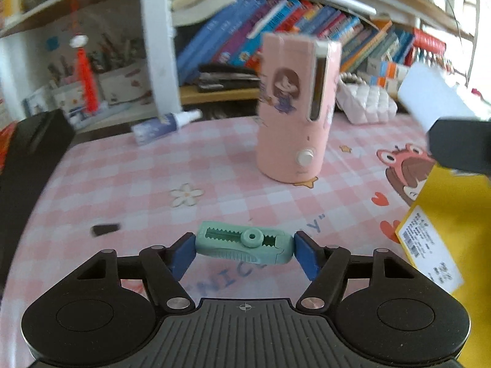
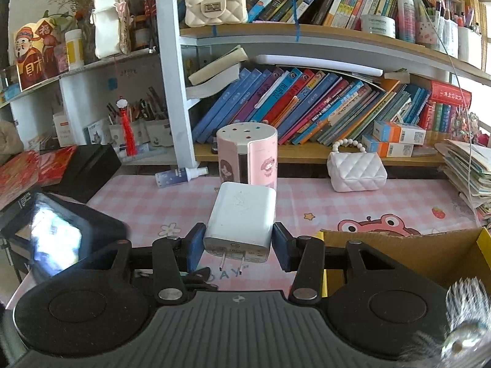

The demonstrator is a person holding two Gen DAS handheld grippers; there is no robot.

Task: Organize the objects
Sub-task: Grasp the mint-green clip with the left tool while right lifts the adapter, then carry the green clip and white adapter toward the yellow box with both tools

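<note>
- The left gripper (image 1: 245, 245) squeezes a small green clip (image 1: 244, 243) between its two blue pads (image 1: 183, 253). The clip lies sideways, just above the table.
- The right gripper (image 2: 237, 245) squeezes a white charger (image 2: 242, 214) between its blue pads (image 2: 194, 247). The charger's two metal prongs point down toward the camera.
- Both things are held over a table with a pink checked cloth (image 1: 153, 171). The cloth has a white flower and a red frog picture on it.
- Next to the right gripper sits an open cardboard box (image 2: 399, 251) with yellow sides. In the left view the yellow box (image 1: 445, 230) is at the right edge.
- A small black thing (image 1: 106, 229) lies on the cloth to the left of the clip. It is too blurry to tell what it is.
- Farther back stands a tall pink holder (image 1: 296, 107) with a cartoon girl on it. It has small holes in its top.
- A little spray bottle (image 2: 181, 175) lies on its side near the back of the table.
- A white quilted bag (image 2: 356, 171) with a bead handle sits at the back, to the right of the pink holder.
- Behind it all is a shelf full of leaning books (image 2: 307, 104).
</note>
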